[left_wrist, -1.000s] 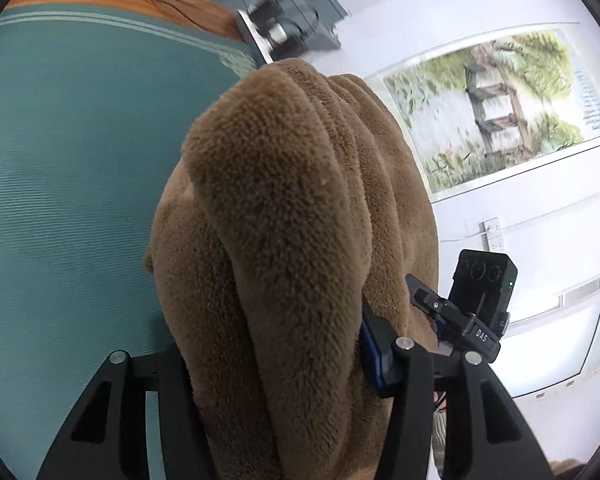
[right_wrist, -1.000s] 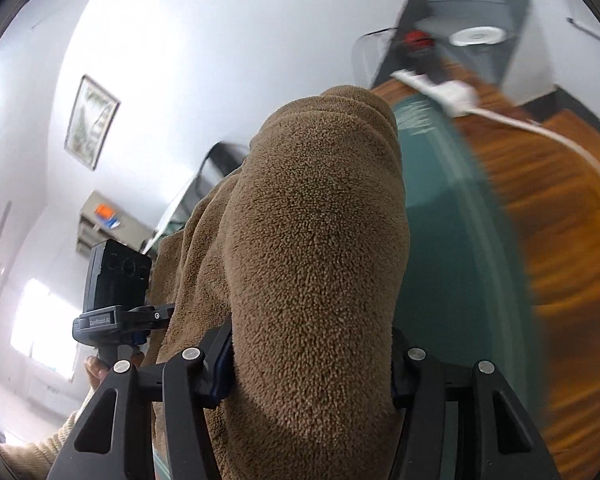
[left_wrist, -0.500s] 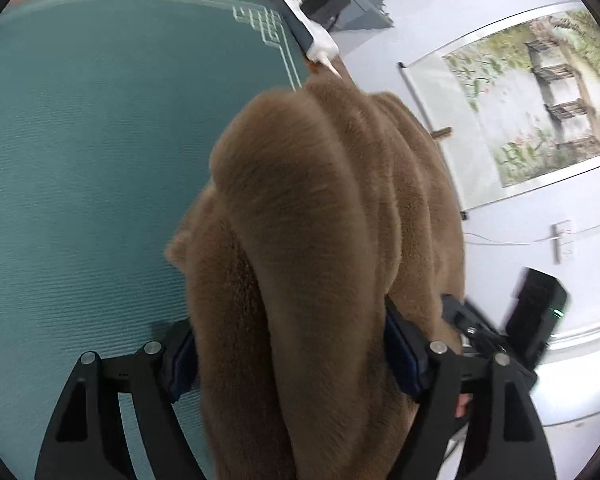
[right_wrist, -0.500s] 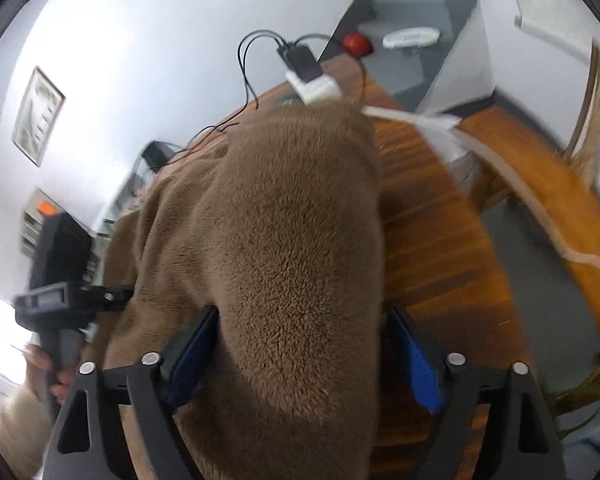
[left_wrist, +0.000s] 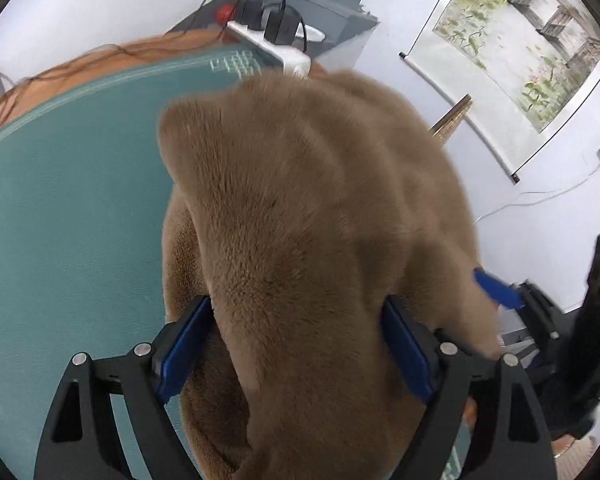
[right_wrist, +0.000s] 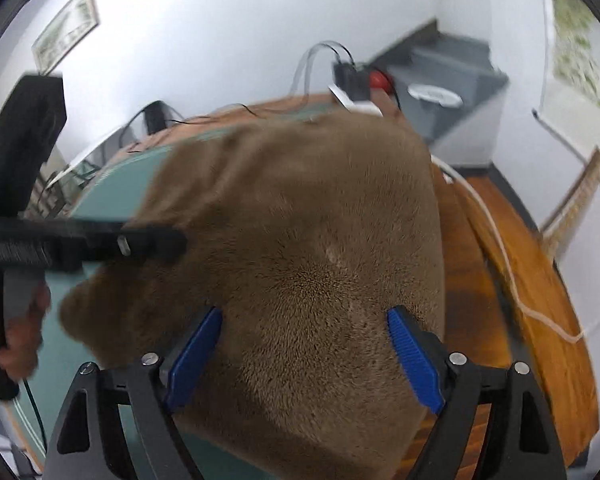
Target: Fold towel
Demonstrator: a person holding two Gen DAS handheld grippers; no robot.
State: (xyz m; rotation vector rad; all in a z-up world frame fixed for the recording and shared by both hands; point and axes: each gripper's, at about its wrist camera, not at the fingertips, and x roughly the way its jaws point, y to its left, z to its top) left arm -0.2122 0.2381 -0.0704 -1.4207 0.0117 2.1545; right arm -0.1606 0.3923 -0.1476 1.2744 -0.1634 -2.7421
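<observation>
The brown fleece towel (left_wrist: 312, 240) is bunched in thick folds and fills the middle of both wrist views. It passes between the blue pads (left_wrist: 188, 344) of my left gripper (left_wrist: 296, 344), which stand wide apart with their inner faces showing. In the right wrist view the towel (right_wrist: 300, 240) spreads forward over the teal mat (right_wrist: 112, 176) and the wooden table (right_wrist: 512, 264). My right gripper (right_wrist: 304, 356) is open around its near edge. The left gripper's body (right_wrist: 80, 240) and the hand holding it sit at the left, against the towel.
A white power strip (left_wrist: 276, 52) with black plugs and cables lies at the far end of the teal mat (left_wrist: 68, 208). A white cable (right_wrist: 500, 248) runs along the table's right edge. A grey cabinet (right_wrist: 452, 92) stands behind, and a scroll painting (left_wrist: 520, 36) hangs on the wall.
Both grippers swung down from facing the wall to facing the table. The towel dropped forward onto the mat. The jaws widened, so the blue pads now show beside the towel.
</observation>
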